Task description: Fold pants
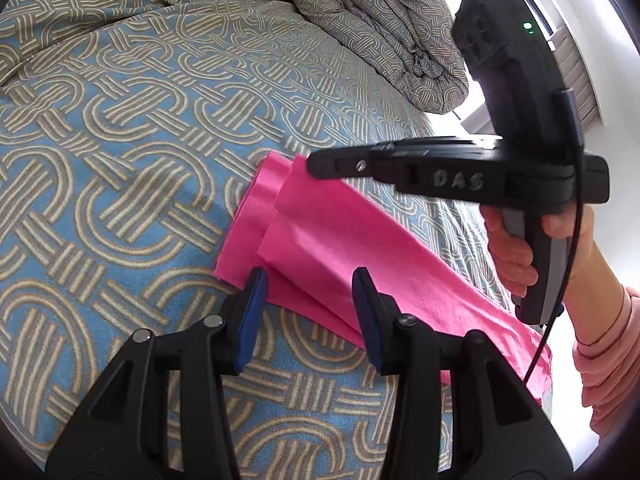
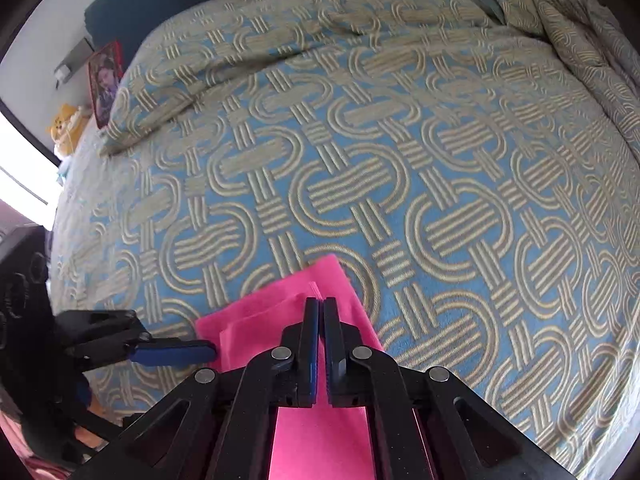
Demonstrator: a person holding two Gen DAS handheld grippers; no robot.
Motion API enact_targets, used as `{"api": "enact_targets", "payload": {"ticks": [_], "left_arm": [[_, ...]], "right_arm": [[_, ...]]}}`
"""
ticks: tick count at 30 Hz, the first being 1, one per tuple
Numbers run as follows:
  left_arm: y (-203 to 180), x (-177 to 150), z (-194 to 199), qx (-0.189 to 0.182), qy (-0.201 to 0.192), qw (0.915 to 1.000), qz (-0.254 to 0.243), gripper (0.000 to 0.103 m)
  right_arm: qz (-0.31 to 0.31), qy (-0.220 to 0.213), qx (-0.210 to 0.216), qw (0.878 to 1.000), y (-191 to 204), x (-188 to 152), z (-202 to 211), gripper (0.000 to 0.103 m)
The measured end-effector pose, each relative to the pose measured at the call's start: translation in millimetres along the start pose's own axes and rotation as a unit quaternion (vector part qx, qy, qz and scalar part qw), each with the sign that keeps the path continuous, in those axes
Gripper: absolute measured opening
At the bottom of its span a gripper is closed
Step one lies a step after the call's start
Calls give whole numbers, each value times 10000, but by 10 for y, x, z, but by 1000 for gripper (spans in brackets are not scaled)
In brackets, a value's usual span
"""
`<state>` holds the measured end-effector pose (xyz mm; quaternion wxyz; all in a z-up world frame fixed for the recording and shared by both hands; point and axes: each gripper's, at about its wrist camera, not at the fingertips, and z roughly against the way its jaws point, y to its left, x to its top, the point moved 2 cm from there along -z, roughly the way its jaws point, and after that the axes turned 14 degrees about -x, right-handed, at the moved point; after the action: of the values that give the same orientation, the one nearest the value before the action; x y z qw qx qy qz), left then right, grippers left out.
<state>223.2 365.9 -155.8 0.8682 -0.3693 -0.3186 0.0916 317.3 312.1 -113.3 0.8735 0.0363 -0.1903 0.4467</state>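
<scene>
Pink pants point(image 1: 320, 248) lie folded lengthwise on a blue and beige patterned bedcover point(image 1: 120, 160), near the bed's right edge. My left gripper point(image 1: 310, 284) is open, its blue pads standing astride the near edge of the legs without pressing on them. From the right, my right gripper point(image 1: 314, 165) reaches in over the hem end. In the right wrist view that gripper point(image 2: 320, 303) is shut, with the hem of the upper layer of the pants point(image 2: 280, 312) pinched at its tips. One blue pad point(image 2: 172, 352) of the left gripper rests at the fabric's left edge.
A bunched duvet point(image 1: 380, 20) is piled at the back right of the bed. A person's hand point(image 1: 516, 248) and pink sleeve point(image 1: 608, 340) hold the right gripper's handle. A framed picture point(image 2: 105, 84) and a yellow toy point(image 2: 66, 120) stand beside the bed.
</scene>
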Motion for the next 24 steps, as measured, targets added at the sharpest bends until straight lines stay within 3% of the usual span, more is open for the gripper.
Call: {"api": "enact_targets", "payload": {"ticks": [4,8,11,14,16,18,20,24], "left_arm": [[14,21,19,-34,-2,9999,104,45],[33,37,32,-8,-48,9999,132,52],[28,36,25,43,-39,9999,100,52],[15,65,-4,11,5,10000,62,52],[7,103,-43,15,42,10000,6,52],[0,134,-84,28,88,10000,-28,52],[-7,150,-117,54,144,9999,-31,52],[-9,149,-140,75,159,9998,-50,52]], "right_arm": [[-312,-337,159,9988,-107,50,183,1],[-453,-566,165,9972,-149,182,306,1],[-139,-278,150,9994,-96,212,237,3],[407,280,-145,9987,-11,114,0,19],[448,508,-33,9977,-21,6,-122,22],[350,496,119,9981,-58,-54,-171,27],[303,436,294,9982,-86,-78,-190,44],[459,384,383,9975,-51,-106,-198,48]]}}
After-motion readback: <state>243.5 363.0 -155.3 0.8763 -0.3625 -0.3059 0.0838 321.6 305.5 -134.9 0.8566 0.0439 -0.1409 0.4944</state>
